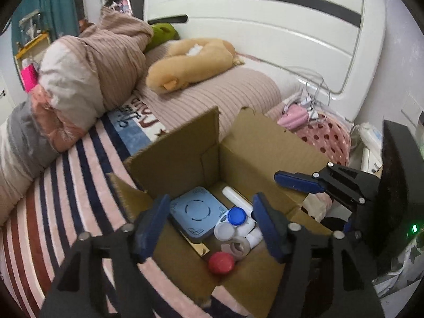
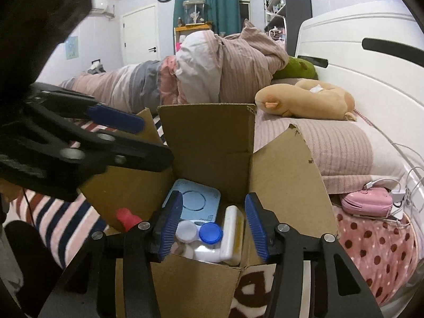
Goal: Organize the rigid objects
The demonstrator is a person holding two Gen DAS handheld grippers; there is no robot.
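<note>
Bedroom setting; striped blanket on the bed carries an open cardboard box. Left tongs spread wide, empty, poised above the box opening. Right tongs likewise spread wide, holding nothing, over the box's near wall. Inside the box: light-blue flat device against the far-left corner; blue-and-white lens case just beside it; white bottle lying next to the case; tape roll and red round lid nearest the left tongs. Beyond the box: tan plush toy on the pillow, white headboard behind. Pink pouch to the right on polka-dot fabric.
</note>
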